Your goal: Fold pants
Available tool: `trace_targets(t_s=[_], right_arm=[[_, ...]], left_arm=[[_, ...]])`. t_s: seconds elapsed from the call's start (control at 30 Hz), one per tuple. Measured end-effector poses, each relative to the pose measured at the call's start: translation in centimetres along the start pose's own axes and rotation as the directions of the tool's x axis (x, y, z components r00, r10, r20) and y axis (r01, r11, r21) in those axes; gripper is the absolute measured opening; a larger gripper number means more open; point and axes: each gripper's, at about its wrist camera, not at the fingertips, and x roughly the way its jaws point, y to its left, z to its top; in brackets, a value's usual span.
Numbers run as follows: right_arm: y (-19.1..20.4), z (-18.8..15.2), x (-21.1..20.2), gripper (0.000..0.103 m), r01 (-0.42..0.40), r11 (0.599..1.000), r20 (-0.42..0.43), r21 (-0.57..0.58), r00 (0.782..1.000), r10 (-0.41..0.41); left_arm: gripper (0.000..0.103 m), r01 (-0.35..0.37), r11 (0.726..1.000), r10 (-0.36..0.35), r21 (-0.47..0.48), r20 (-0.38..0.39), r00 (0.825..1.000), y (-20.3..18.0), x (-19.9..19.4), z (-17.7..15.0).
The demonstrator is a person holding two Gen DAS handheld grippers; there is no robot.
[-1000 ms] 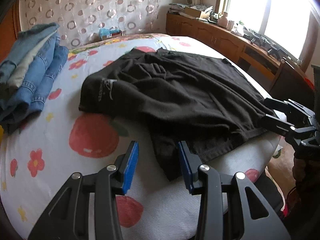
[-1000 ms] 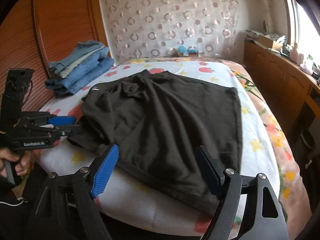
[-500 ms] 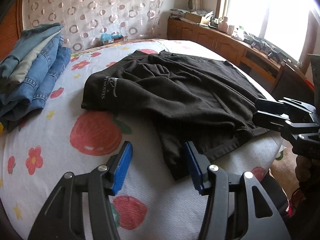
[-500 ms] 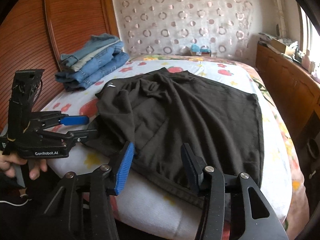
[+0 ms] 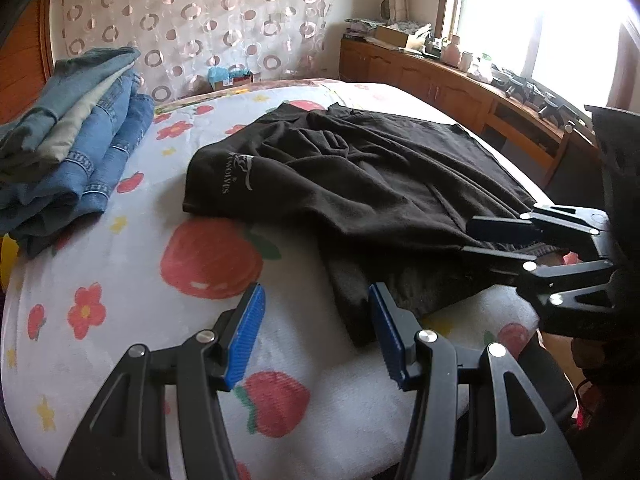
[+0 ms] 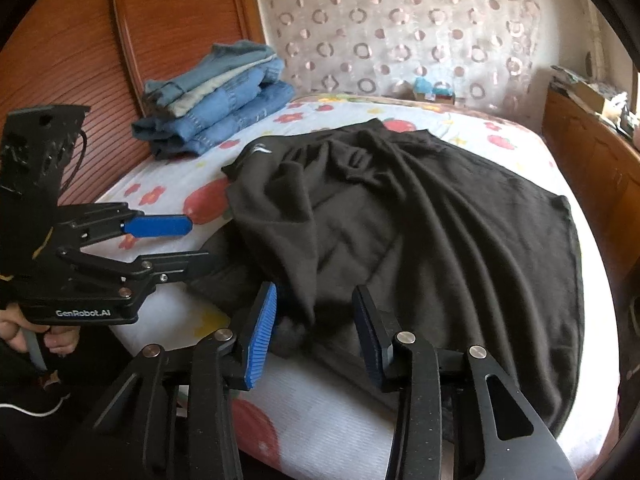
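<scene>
Black pants (image 5: pixel 360 184) with a grey logo lie spread and wrinkled on the bed; they also show in the right wrist view (image 6: pixel 420 232). My left gripper (image 5: pixel 316 328) is open, its blue pads just short of the pants' near corner, above the bedsheet. It also shows in the right wrist view (image 6: pixel 196 240), open beside the cloth's left edge. My right gripper (image 6: pixel 316 320) is open with a bunched fold of the pants' near edge between its jaws. In the left wrist view it (image 5: pixel 476 240) sits at the cloth's right edge.
A stack of folded blue jeans (image 5: pixel 68 144) lies at the bed's left, near the wooden headboard (image 6: pixel 120 60). The fruit-print sheet (image 5: pixel 180 264) covers the bed. A wooden cabinet (image 5: pixel 460 88) with clutter runs under the window on the right.
Both grippers have moved in toward the pants' near edge. The right gripper's jaws have narrowed around a bunched fold of cloth. The left gripper came closer to the corner.
</scene>
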Motion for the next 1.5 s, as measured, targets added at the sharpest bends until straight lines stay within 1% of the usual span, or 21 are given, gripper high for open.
trace_targets(t_s=[0.1, 0.17, 0.23, 0.27, 0.3, 0.4, 0.5, 0.6, 0.77, 0.9, 1.03, 1.17, 1.27, 1.5], right_arm=[[0.4, 0.0, 0.5, 0.036, -0.003, 1.0, -0.009, -0.014, 1.0, 0.003], [0.6, 0.0, 0.8, 0.031, -0.002, 1.0, -0.018, -0.028, 1.0, 0.002], [0.7, 0.1, 1.0, 0.016, -0.005, 0.999, -0.019, -0.034, 1.0, 0.004], [0.7, 0.1, 0.9, 0.013, -0.001, 0.999, -0.013, -0.04, 1.0, 0.001], [0.8, 0.2, 0.7, 0.007, 0.005, 0.999, -0.001, -0.045, 1.0, -0.005], [0.5, 0.5, -0.4, 0.003, 0.034, 0.999, 0.056, -0.038, 0.998, -0.032], [-0.1, 1.1, -1.8, 0.003, 0.054, 0.998, 0.111, -0.022, 0.992, -0.051], [-0.5, 1.5, -2.9, 0.003, 0.076, 0.997, 0.139, -0.022, 0.988, -0.072], [-1.8, 1.7, -4.5, 0.002, 0.096, 0.995, 0.165, -0.002, 0.982, -0.095], [-2.6, 1.7, -5.9, 0.002, 0.115, 0.993, 0.186, 0.011, 0.976, -0.115], [-3.5, 1.4, -7.0, 0.003, 0.138, 0.99, 0.19, 0.019, 0.972, -0.139], [-4.3, 1.0, -7.9, 0.002, 0.16, 0.987, 0.187, 0.025, 0.969, -0.162], [-4.9, 0.5, -8.7, 0.003, 0.176, 0.984, 0.192, 0.035, 0.965, -0.179], [-6.7, -0.4, -10.2, 0.002, 0.211, 0.975, 0.194, 0.066, 0.956, -0.22]], left_arm=[[0.053, -0.001, 1.0, 0.001, -0.01, 0.009, 1.0, 0.3, -0.3, 0.0], [0.053, -0.006, 1.0, 0.006, -0.017, 0.013, 1.0, 0.6, -0.4, -0.1], [0.053, -0.01, 1.0, 0.01, -0.029, 0.018, 1.0, 0.8, -0.4, -0.1], [0.053, -0.012, 0.999, 0.012, -0.035, 0.02, 1.0, 1.0, -0.5, -0.1], [0.053, -0.013, 0.999, 0.013, -0.038, 0.022, 1.0, 1.0, -0.5, -0.1], [0.053, -0.027, 0.999, 0.028, -0.041, 0.026, 0.999, 0.9, -0.5, 0.0], [0.053, -0.023, 0.999, 0.024, -0.032, 0.035, 0.999, 0.6, -0.6, 0.1], [0.053, -0.017, 1.0, 0.018, -0.02, 0.041, 0.999, 0.2, -0.7, 0.5], [0.053, 0.001, 1.0, -0.001, 0.006, 0.059, 0.998, -0.9, -1.0, 1.5], [0.053, 0.031, 0.999, -0.033, 0.018, 0.082, 0.996, -1.7, -1.4, 2.8], [0.053, 0.046, 0.998, -0.05, 0.04, 0.101, 0.994, -2.7, -1.3, 4.2], [0.053, 0.072, 0.995, -0.077, 0.065, 0.086, 0.993, -3.9, -0.3, 5.0], [0.053, 0.077, 0.994, -0.083, 0.081, 0.073, 0.994, -4.8, 0.4, 5.0], [0.053, 0.072, 0.992, -0.076, 0.101, 0.041, 0.996, -6.0, 1.3, 4.7]])
